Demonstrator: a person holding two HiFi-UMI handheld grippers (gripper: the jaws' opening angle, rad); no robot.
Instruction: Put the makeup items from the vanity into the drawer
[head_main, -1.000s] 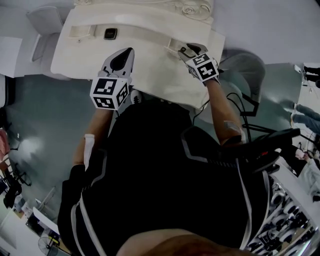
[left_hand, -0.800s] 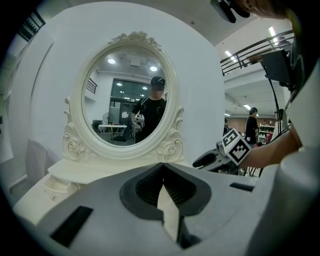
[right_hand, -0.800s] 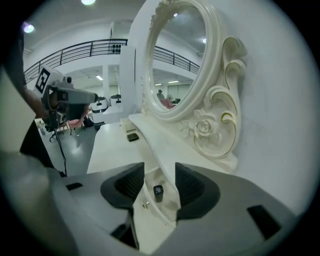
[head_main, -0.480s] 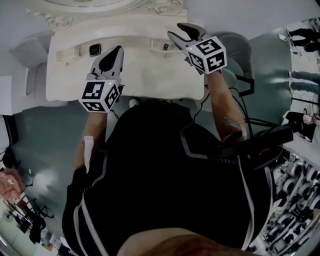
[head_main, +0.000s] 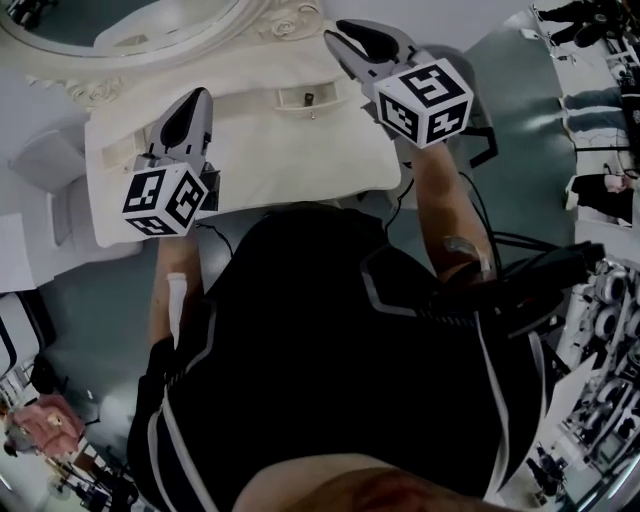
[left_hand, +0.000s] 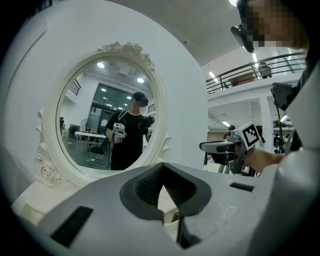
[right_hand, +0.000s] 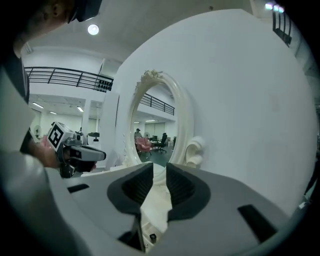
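The only likely makeup item, a small dark object (head_main: 308, 98), lay in the long recess at the upper middle of the cream-white vanity top (head_main: 300, 150), too small to identify. It was probably light, hard and slippery, best pinched across its narrow sides. The left gripper (head_main: 192, 100) was closed and empty. The right gripper (head_main: 335, 33) had just been closing its jaws to a slit, with nothing between them. An ornate oval mirror (left_hand: 107, 120) stood behind, and a grey-green floor (head_main: 90, 290) lay around.

Staged vanity corner in a large open workspace

An ornate white vanity (head_main: 250, 130) with an oval mirror (left_hand: 107, 125) backs onto a bare partition (right_hand: 240, 100). Around it are a mezzanine railing (left_hand: 260, 70), ceiling lights (right_hand: 93, 29), office chairs (right_hand: 163, 139) and a grey floor (head_main: 90, 290).
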